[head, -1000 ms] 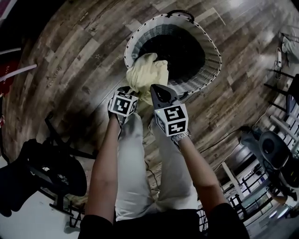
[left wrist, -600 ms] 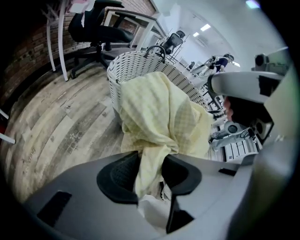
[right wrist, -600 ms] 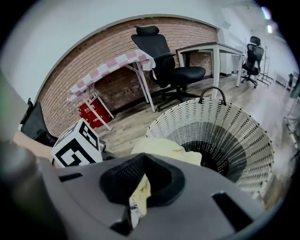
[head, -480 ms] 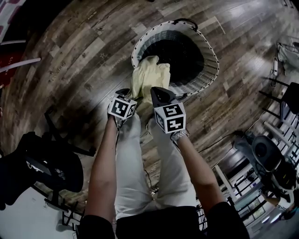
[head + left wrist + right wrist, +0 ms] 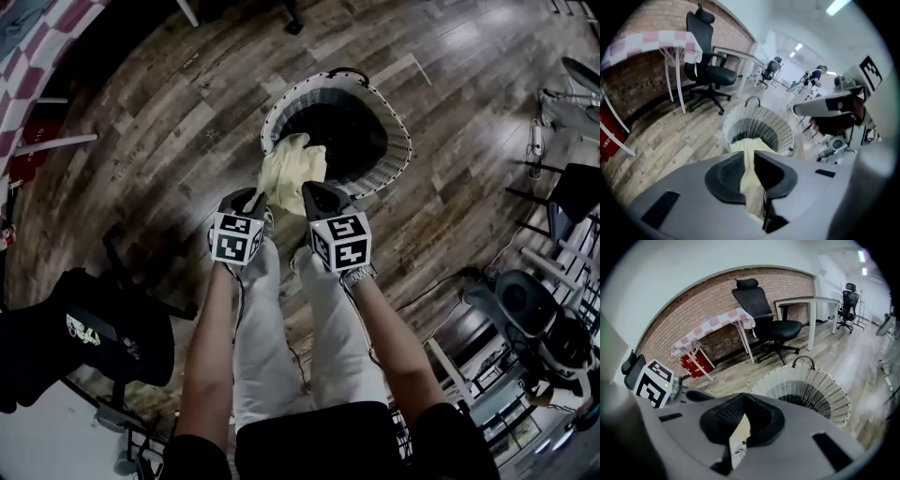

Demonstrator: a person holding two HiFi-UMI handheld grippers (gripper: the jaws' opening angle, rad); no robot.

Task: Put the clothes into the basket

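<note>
Both hands are up off the rim now, and the yellow garment (image 5: 292, 169) has come up with them; a second ago it lay slumped over the near edge of the basket (image 5: 401, 150), now it is drawn up in a bunch just ahead of the jaws, its far end still draped on that near rim; the left gripper (image 5: 748, 159) has just let go wide and closed in again, so that looks like a fresh bite, and its jaws stand narrow with a thick fold of the cloth pinched between them; the right gripper (image 5: 743, 420) has its jaws nearly together on a thin corner, what looks like a small tag showing in the gap; my read: the garment is gathered and lifted but not yet in, and the dark well of the basket lies just beyond and below both sets of jaws; a short carry forward and a release should drop it inside; pose now: the two forearms reach out side by side, grippers close together, both tipped steeply down toward the near rim, left just beside right.
</note>
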